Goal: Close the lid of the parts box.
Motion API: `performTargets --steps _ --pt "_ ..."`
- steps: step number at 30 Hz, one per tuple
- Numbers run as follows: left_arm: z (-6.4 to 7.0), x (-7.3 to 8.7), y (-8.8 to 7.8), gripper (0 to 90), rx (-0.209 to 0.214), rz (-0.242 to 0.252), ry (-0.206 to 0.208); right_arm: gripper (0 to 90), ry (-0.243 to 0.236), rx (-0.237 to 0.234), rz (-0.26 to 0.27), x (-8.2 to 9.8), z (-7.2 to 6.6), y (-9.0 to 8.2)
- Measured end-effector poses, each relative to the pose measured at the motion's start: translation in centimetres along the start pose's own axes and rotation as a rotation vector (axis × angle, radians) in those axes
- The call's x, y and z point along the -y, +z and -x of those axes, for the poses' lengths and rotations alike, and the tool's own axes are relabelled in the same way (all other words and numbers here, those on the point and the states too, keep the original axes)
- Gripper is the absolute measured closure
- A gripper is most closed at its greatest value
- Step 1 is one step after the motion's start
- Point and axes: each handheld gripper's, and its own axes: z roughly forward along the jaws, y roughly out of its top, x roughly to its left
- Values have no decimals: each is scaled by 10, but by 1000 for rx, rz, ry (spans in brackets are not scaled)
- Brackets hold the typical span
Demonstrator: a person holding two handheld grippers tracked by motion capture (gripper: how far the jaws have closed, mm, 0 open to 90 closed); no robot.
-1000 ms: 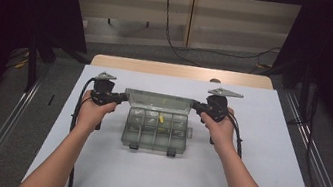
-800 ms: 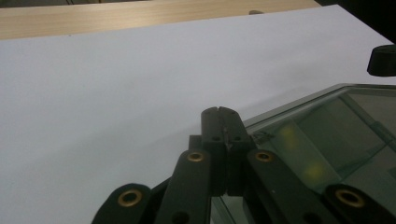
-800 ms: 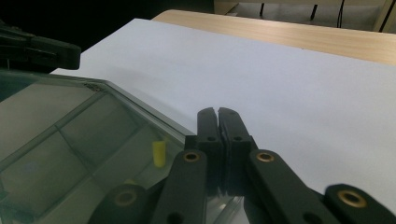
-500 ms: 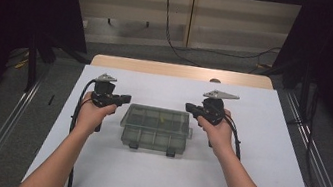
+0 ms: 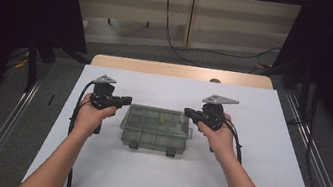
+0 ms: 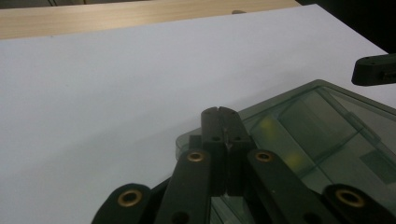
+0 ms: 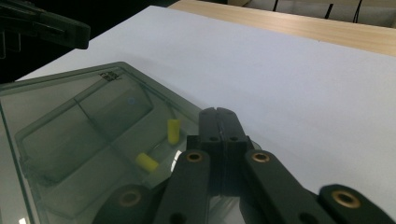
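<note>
High view: both closed grippers, left gripper (image 5: 126, 100) and right gripper (image 5: 188, 112), flank the lidded, translucent grey plastic compartment box (image 5: 156, 128), seemingly to steady it.

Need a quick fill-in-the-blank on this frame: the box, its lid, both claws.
1. The lid of the clear compartment box is ____.
2. Both the left claw and the right claw have their jaws ____.
3. The small pieces inside the box are ____ in colour.
4. The box lies on a ____ table sheet.

Missing words: closed; shut; yellow; white
</note>
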Motion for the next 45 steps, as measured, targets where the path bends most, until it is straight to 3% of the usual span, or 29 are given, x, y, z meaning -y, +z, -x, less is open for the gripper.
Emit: performTargets --steps 21,26,32,45 --pt "1 17 2 900 23 -38 13 900 -41 -7 -6 11 -9 -3" --pt "3 20 2 900 28 -34 10 900 -62 -1 -14 14 -11 -4" --pt "6 23 1 900 30 -41 41 900 -65 -3 -13 16 -12 -4" --pt "5 30 0 897 28 -35 47 900 -82 -2 -21 23 -15 -3"
